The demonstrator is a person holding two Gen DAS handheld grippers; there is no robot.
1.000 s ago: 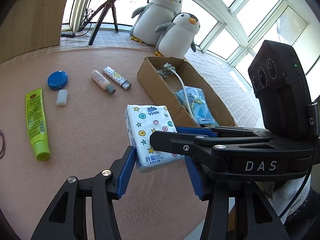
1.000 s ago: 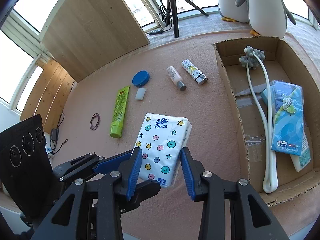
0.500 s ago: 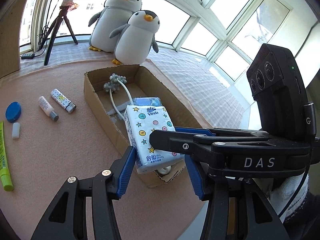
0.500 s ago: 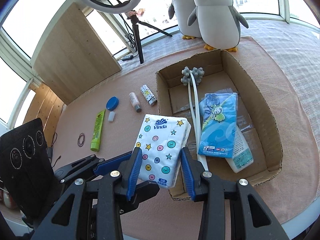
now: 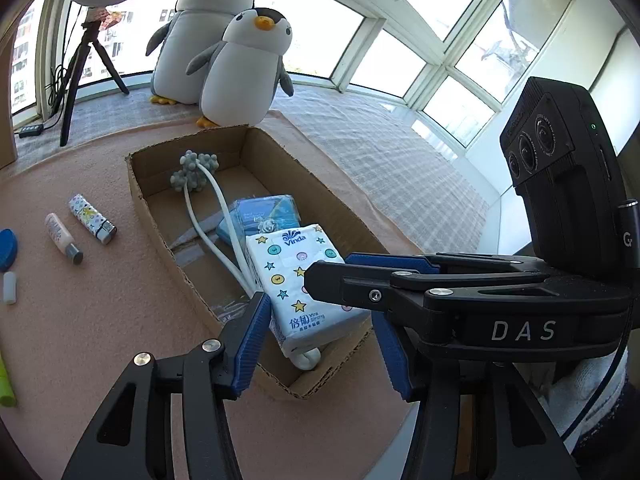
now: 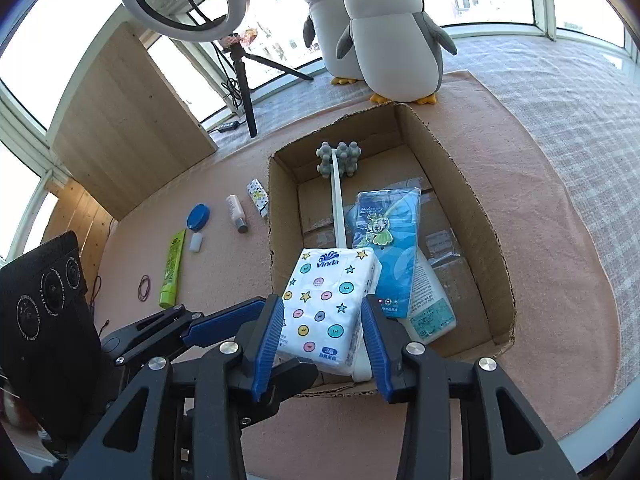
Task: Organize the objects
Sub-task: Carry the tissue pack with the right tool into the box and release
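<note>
Now tissue pack (image 6: 329, 305) over box's (image 6: 490, 236) near end, formerly short.

**Colours on the Pink Mat**

The Vinda tissue pack (image 6: 326, 304) is white, dotted with pastel circles and yellow and blue stars. The cardboard box (image 6: 486, 240) is plain brown; inside lies a blue packet (image 6: 394, 240) with wave swirls. The plush penguins (image 6: 394, 36) are grey and white with orange beaks. The tube (image 6: 172, 272) is lime green, the round lid (image 6: 198, 216) blue, the lighter (image 5: 92, 219) white with small coloured prints. The gripper pads (image 6: 270, 344) are blue.
</note>
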